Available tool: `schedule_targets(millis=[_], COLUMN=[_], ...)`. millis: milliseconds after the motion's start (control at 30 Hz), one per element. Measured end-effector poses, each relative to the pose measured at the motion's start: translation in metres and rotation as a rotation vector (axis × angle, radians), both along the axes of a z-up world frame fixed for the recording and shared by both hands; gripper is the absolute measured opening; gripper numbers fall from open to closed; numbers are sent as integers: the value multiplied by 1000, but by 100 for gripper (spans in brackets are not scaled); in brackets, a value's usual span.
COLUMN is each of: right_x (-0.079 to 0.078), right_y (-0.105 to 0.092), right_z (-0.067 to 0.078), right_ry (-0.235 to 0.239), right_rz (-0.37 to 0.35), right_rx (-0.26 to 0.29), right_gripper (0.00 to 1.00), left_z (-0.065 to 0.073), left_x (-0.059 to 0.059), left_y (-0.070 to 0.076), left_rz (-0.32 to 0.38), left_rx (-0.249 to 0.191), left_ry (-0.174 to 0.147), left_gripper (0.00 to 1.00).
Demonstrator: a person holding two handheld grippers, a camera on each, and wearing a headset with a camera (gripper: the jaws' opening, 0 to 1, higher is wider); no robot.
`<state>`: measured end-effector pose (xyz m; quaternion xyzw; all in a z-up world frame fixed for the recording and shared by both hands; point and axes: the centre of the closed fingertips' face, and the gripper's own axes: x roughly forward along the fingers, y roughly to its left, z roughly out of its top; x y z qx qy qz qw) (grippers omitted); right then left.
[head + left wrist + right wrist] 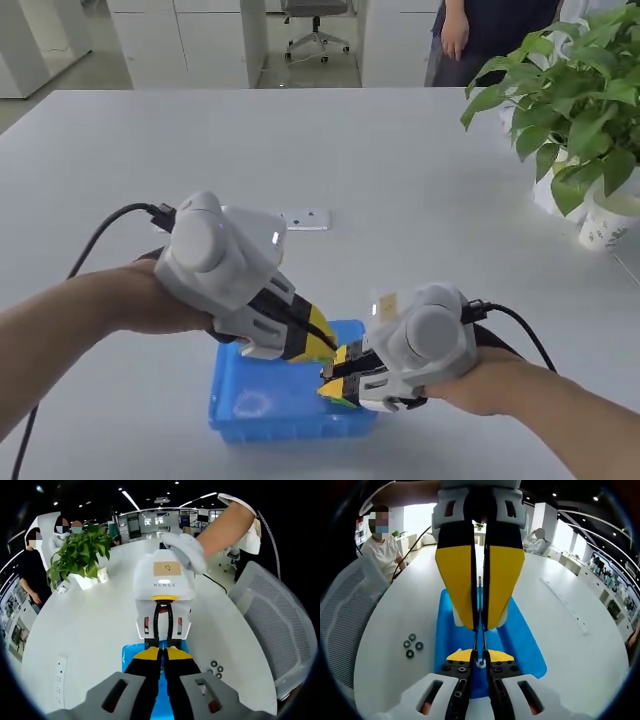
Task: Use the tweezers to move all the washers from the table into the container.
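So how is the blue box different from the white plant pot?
The blue box is low and rectangular; the pot is a taller, round cup. The box is blue, the pot white. The pot holds a leafy plant; the box sits near the person, the pot off by the table's edge. Both stand on the white table.

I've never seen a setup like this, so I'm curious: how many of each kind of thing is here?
Washers on the table: 4
Container: 1
Tweezers: 1
Plant: 1
Grippers: 2, the left gripper and the right gripper
Total: 9
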<state>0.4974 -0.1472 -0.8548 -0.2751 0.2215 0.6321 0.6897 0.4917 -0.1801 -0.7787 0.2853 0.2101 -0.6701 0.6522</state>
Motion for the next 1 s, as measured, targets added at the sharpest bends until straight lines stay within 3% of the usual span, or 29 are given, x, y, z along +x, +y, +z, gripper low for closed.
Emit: schedule_targets(millis=[1000], right_x=[-14], right_y=[2], right_z=[48], right_ry=[-91], right_rz=[-13], right_rx=[39], right_gripper=[11], left_z=[47], left_x=[-20], left_y=[2], left_rz=[3], left_rx=[-26], left_ry=[-31], left_gripper=[6])
